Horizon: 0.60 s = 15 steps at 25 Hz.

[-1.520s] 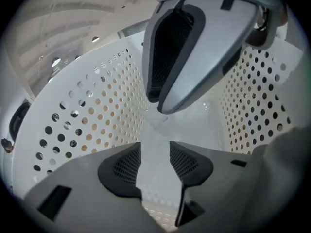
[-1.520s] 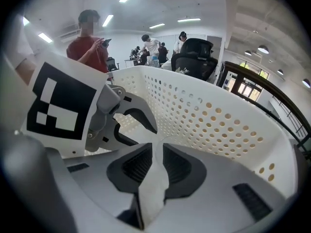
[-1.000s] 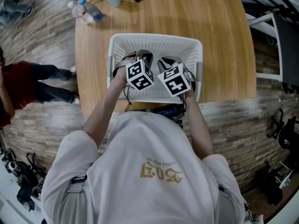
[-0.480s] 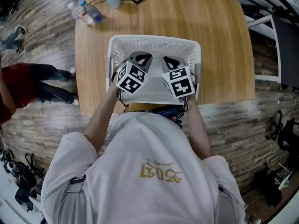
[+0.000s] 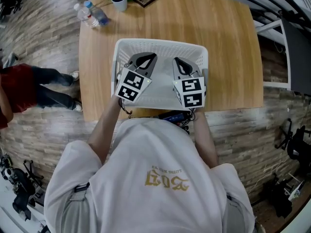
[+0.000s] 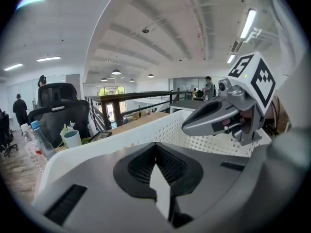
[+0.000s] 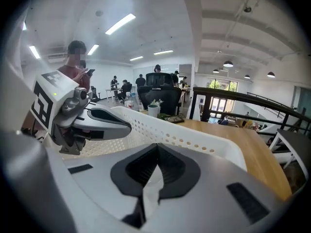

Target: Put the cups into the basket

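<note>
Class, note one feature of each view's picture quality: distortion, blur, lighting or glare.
Head view: even light, the table edges bow from the wide lens, the person in red at the left edge is blurred. Left gripper view: fisheye circle with dark corners, the ceiling strip light glares. Right gripper view: same fisheye circle, a mosaic patch hides a face.

Head view looks steeply down — both gripper views skim close across the shared basket (image 5: 160, 43).
</note>
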{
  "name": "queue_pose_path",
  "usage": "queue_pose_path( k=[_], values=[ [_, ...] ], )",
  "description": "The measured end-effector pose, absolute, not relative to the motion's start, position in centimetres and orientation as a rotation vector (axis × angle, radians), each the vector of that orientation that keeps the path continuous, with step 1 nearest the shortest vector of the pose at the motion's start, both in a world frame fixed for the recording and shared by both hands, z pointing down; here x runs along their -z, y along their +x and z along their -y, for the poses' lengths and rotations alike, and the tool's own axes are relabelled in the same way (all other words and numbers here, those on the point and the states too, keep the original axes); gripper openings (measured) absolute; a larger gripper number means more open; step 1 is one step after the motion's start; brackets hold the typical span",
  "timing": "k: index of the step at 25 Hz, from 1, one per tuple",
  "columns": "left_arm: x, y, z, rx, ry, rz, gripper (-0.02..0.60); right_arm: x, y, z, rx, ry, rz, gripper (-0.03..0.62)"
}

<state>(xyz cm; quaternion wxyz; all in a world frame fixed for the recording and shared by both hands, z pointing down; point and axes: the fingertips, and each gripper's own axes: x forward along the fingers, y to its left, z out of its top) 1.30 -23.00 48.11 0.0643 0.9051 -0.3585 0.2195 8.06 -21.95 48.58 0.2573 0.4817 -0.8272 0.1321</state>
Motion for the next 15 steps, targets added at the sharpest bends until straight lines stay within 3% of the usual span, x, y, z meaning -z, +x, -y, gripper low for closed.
queue_pose_path(
  k=[15],
  values=[
    [-42.4, 0.3, 23.1, -0.452, 2.746, 1.296, 0.008, -41.6, 11.3, 21.9, -0.159, 1.598, 2.323, 0.012]
  ],
)
